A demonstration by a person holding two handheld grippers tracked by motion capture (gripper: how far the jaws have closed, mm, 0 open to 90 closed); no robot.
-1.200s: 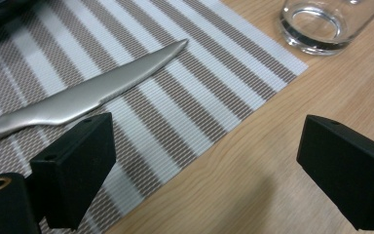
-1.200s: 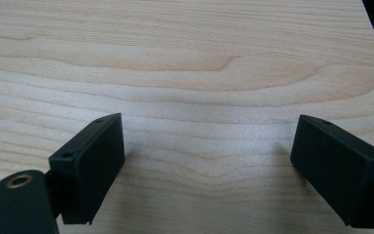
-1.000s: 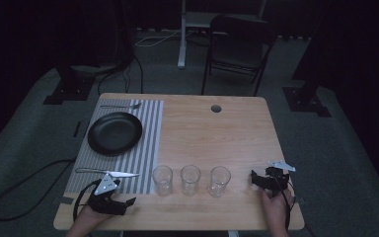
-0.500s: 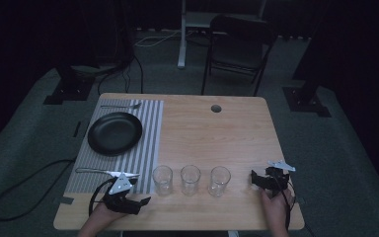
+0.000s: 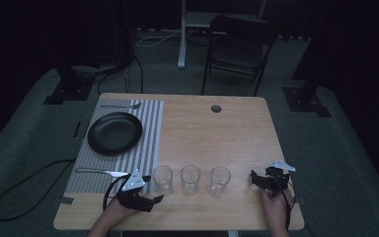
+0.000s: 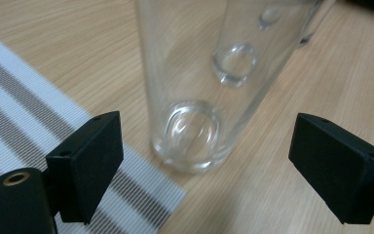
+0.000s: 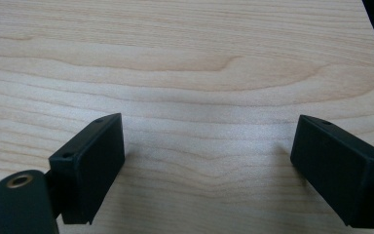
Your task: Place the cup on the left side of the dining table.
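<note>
We see a wooden table (image 5: 212, 133) with a striped placemat (image 5: 148, 148) on its left part, and on this a black plate (image 5: 114, 132), a fork (image 5: 121, 105) behind it and a knife (image 5: 101, 172) before it. Near the front edge three empty glasses stand in one row. The left gripper (image 5: 150, 200) lies low at the front edge, just beside the leftmost glass (image 6: 190, 97), which stands at the corner of the placemat. Its jaws have just been closing, but they are open: the glass is between and ahead of them, and neither pad touches it. The right gripper (image 5: 256, 178) rests near the front right corner, apart from the right glass (image 5: 219, 180), jaws wide open over bare wood. The middle and back of the table are free.
</note>
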